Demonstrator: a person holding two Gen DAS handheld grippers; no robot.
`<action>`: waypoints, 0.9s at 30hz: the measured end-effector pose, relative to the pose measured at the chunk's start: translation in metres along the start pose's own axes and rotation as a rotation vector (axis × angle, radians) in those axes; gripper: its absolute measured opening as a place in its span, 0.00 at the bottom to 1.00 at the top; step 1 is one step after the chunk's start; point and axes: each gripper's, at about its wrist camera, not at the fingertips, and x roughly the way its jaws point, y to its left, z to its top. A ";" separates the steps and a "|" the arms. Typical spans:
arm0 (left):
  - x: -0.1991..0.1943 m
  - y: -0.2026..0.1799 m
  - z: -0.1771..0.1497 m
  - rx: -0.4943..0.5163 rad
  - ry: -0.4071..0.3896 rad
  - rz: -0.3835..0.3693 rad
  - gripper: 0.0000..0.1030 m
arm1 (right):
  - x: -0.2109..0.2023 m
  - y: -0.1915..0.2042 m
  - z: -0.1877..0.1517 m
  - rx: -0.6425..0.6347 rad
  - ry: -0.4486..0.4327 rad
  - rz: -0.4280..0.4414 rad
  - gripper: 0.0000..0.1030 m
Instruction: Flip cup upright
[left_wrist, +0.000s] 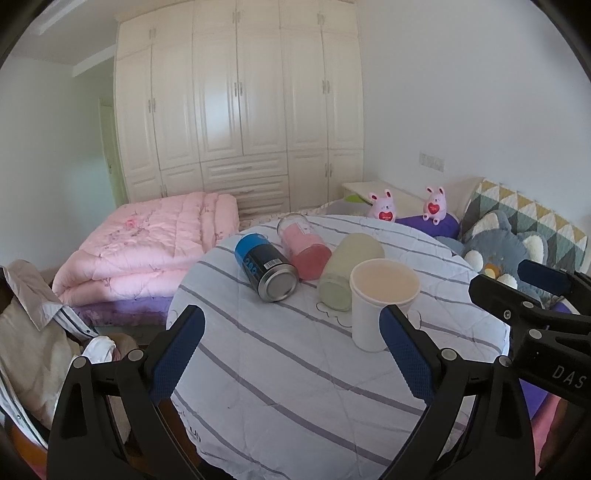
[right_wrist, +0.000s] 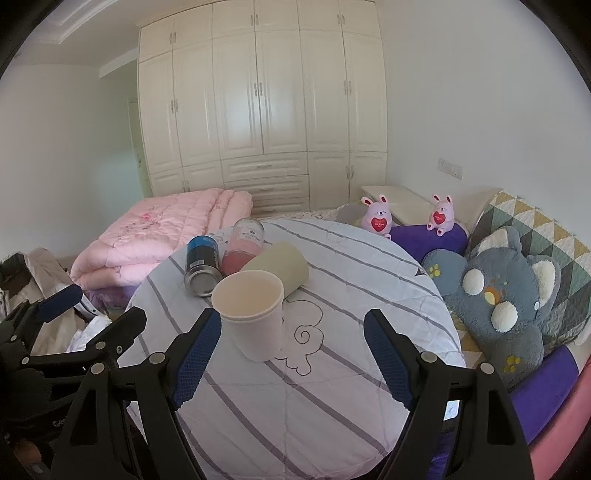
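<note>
A white paper cup stands upright, mouth up, on the round table with a striped cloth; it also shows in the right wrist view. Behind it three cups lie on their sides: a pale green one, a pink glass one and a blue-black can-like one. My left gripper is open and empty, its right finger just in front of the paper cup. My right gripper is open and empty, the cup just beyond its left finger.
A folded pink quilt lies on the bed behind the table. Two pink plush rabbits, a grey plush toy and a patterned cushion sit at the right. Clothes are piled at the left. A wardrobe fills the back wall.
</note>
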 end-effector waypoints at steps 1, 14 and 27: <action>0.000 0.000 0.000 0.002 -0.005 0.004 0.94 | -0.001 0.000 0.000 -0.002 -0.003 -0.001 0.79; 0.002 0.001 -0.001 0.018 -0.019 0.009 0.94 | 0.001 0.002 -0.002 -0.008 0.002 -0.004 0.79; 0.006 0.001 -0.002 0.019 -0.010 0.006 0.94 | 0.008 0.001 -0.006 -0.009 0.019 -0.006 0.79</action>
